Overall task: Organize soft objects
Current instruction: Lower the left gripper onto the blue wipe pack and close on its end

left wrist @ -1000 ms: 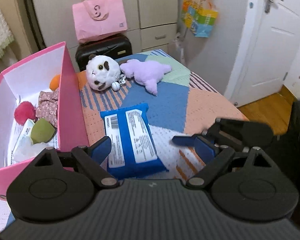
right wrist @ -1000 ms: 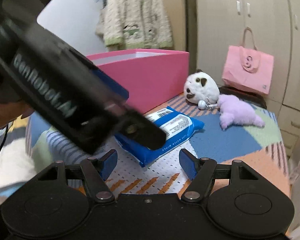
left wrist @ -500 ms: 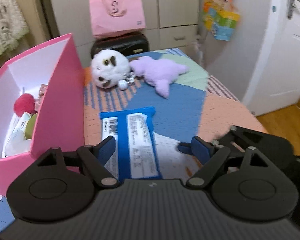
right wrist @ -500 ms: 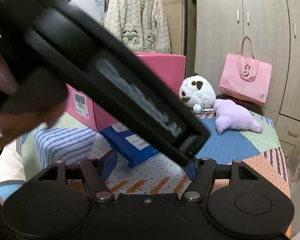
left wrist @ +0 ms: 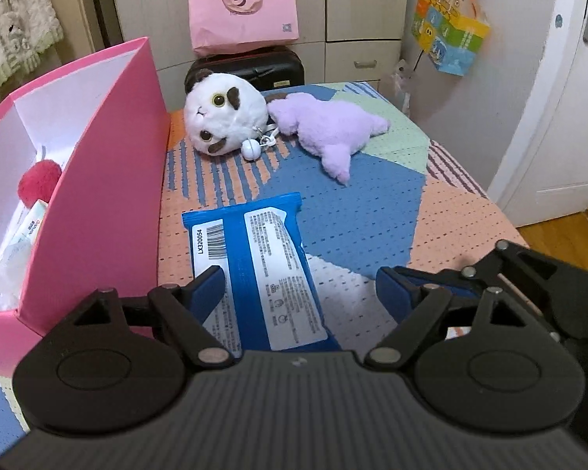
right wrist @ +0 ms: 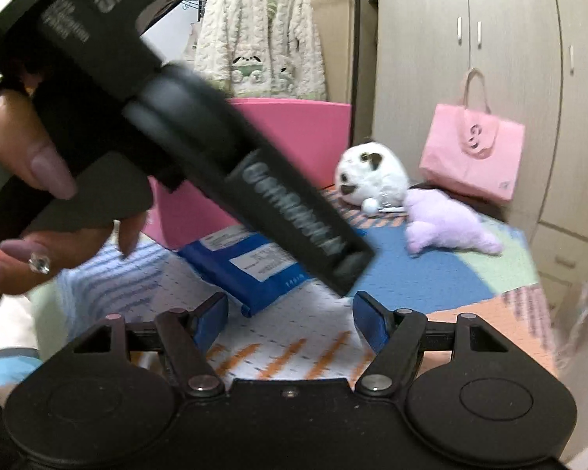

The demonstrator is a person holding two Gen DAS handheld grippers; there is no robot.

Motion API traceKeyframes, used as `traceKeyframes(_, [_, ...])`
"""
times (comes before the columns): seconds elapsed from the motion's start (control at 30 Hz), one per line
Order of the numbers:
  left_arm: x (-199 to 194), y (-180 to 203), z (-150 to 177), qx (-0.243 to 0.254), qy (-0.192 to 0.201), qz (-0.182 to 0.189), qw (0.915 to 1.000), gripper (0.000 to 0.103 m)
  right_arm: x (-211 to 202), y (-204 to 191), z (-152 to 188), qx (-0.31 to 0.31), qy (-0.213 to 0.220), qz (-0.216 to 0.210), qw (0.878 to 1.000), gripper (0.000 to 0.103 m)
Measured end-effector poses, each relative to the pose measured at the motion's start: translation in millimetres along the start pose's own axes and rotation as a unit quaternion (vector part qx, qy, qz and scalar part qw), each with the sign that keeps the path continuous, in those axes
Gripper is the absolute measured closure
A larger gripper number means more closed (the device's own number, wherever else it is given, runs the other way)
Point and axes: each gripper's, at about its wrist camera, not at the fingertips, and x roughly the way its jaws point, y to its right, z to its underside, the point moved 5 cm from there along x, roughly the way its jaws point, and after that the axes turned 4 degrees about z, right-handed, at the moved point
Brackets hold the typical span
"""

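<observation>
You're dropping your left gripper (left wrist: 298, 290) closer over the flat blue plastic wipes packet (left wrist: 254, 274) beside the pink cardboard box (left wrist: 106, 196), fingers wide, just reopening slightly, gripping nothing; right gripper (right wrist: 290, 315) is waiting, spread, empty.

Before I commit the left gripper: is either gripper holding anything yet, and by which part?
Nothing is held. The left gripper is open above the blue wipes pack; the right gripper is open and empty.

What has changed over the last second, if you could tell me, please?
The left tool has sunk closer over the blue wipes pack, its jaws closing a little, gripping nothing yet. The right tool, pink box and both plush toys stayed put.
</observation>
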Motion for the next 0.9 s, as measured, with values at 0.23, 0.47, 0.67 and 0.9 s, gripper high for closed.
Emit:
traceKeyframes(0.23, [4, -2, 5, -0.004, 0.024, -0.013, 0.9996, 0.017, 4, -1, -2, 0.004, -0.005, -0.035, 0.999, 0.024])
traceKeyframes(0.47, [-1, -21, 2, -0.085, 0.027, 0.027, 0.9956, 0.028, 9, -2, -4, -0.016, -0.003, -0.025, 1.000, 0.019])
traceKeyframes(0.67, [2, -19, 2, -0.099, 0.038, 0.051, 0.9930, 0.028, 10, 1, -4, -0.014, -0.006, -0.020, 1.000, 0.018])
traceKeyframes(0.9, [0, -20, 2, -0.088, 0.041, 0.020, 0.9951, 0.050, 18, -3, -9, 0.010, -0.013, -0.048, 0.999, 0.036])
